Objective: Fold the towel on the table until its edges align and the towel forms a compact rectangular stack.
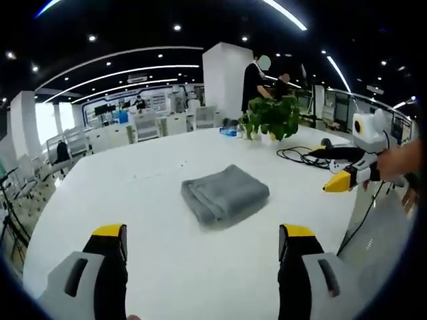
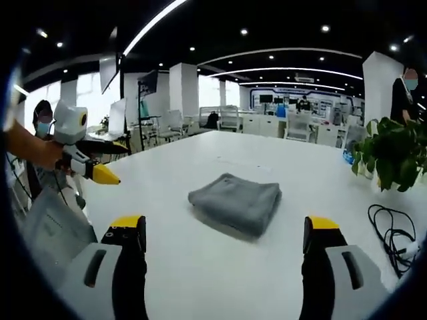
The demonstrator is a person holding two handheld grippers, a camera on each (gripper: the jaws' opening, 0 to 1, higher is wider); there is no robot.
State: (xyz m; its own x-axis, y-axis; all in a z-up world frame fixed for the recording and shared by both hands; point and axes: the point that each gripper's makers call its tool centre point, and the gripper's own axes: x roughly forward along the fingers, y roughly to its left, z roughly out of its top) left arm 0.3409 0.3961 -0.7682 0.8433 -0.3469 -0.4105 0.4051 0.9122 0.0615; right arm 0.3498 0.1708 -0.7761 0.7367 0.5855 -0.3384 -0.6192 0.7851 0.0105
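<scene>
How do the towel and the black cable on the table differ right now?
The towel is grey cloth folded into a compact rectangular stack; the cable is thin, black and loosely looped. The towel lies mid-table ahead of the right tongs and left tongs; the cable lies nearer the edge by the potted plant. Both rest on the white table, untouched.

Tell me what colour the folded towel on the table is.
Plain grey towel, clearest in the right gripper view.

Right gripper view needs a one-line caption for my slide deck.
Folded grey terry towel lies on the white table beyond the open right gripper; the left gripper hovers apart.
</scene>
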